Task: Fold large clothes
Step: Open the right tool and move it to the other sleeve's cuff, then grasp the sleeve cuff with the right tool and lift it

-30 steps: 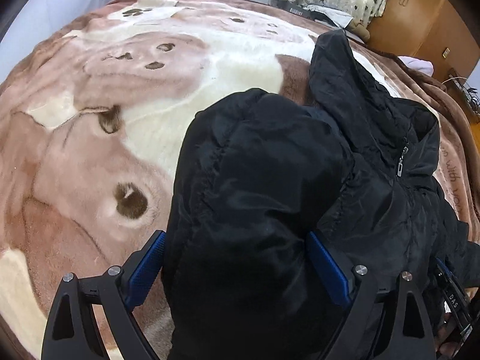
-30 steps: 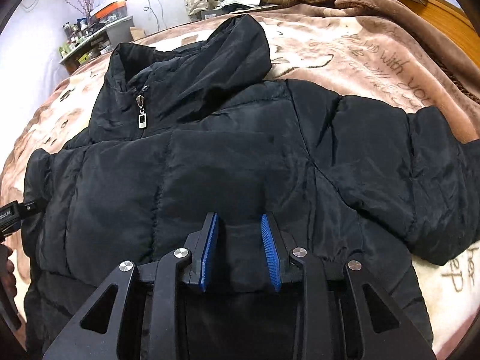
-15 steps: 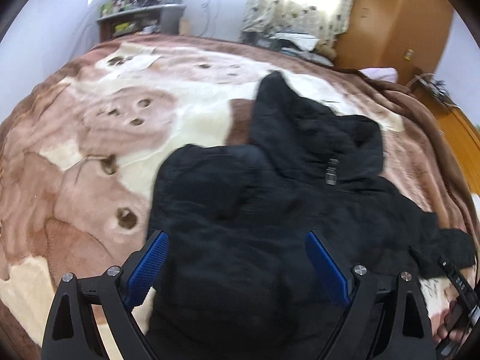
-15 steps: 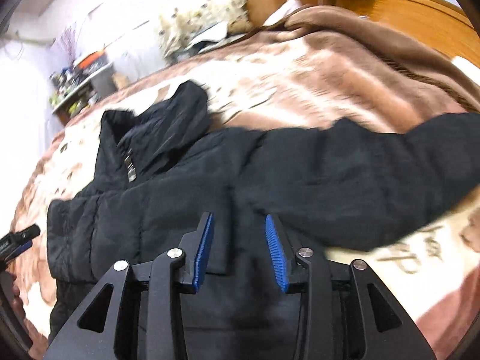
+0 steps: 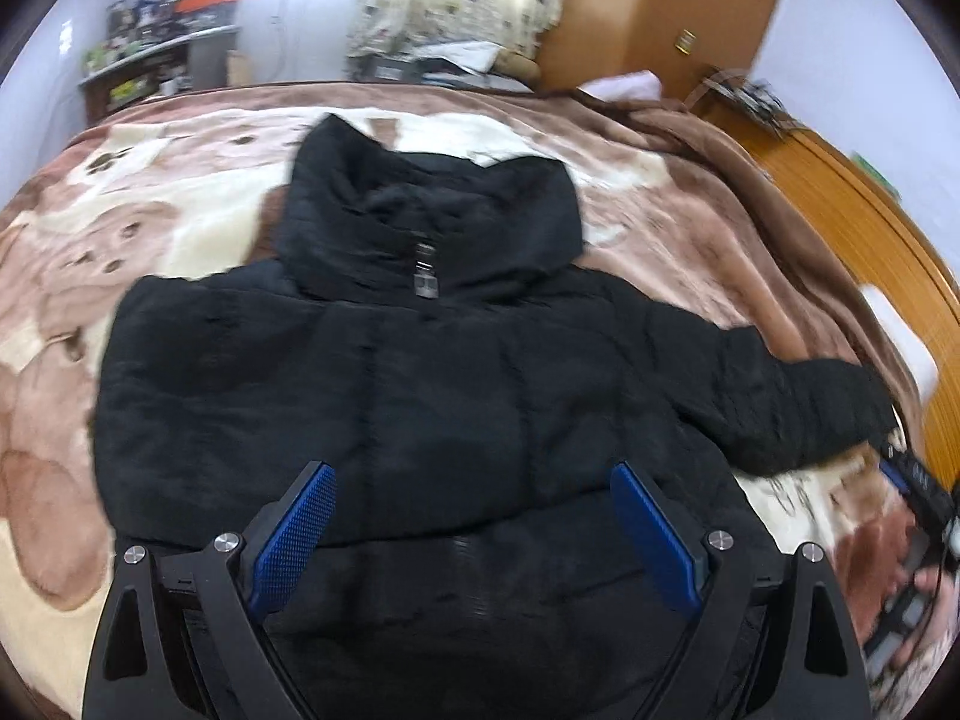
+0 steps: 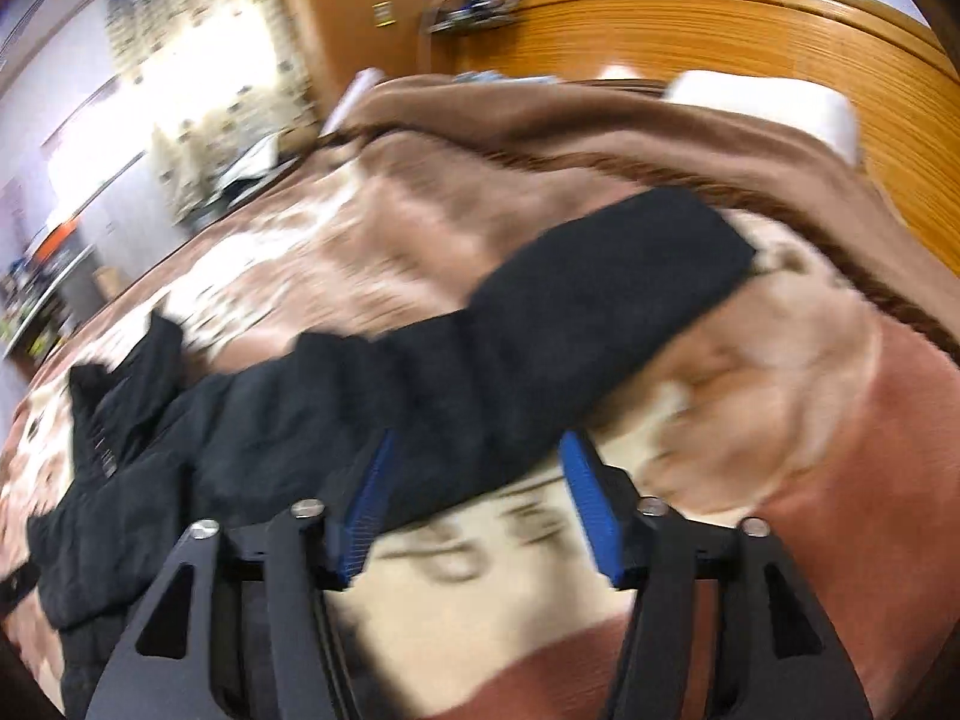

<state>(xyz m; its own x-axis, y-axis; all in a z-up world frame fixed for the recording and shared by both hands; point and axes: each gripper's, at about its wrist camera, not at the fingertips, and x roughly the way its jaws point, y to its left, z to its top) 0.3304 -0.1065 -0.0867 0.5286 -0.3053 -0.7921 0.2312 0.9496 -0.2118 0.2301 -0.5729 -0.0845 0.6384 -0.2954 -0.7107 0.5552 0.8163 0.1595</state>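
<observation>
A black puffer jacket (image 5: 420,372) lies front up on the bed, its collar and zipper pull (image 5: 426,282) toward the far side. Its left sleeve is folded over the body; its right sleeve (image 6: 576,294) stretches out over the blanket. My left gripper (image 5: 474,516) is open and empty above the jacket's lower front. My right gripper (image 6: 474,498) is open and empty, hovering over the lower part of the outstretched sleeve. It also shows at the right edge of the left wrist view (image 5: 918,480).
A brown and cream plush blanket (image 5: 150,222) covers the bed. A wooden headboard (image 6: 720,30) and a white pillow (image 6: 768,102) lie to the right. Shelves (image 5: 156,54) and a curtained window (image 5: 456,0) stand beyond the bed's far side.
Both grippers have pulled back and up from the jacket. The right gripper has opened wider and swung right toward the outstretched sleeve. The left sleeve now lies folded on the body.
</observation>
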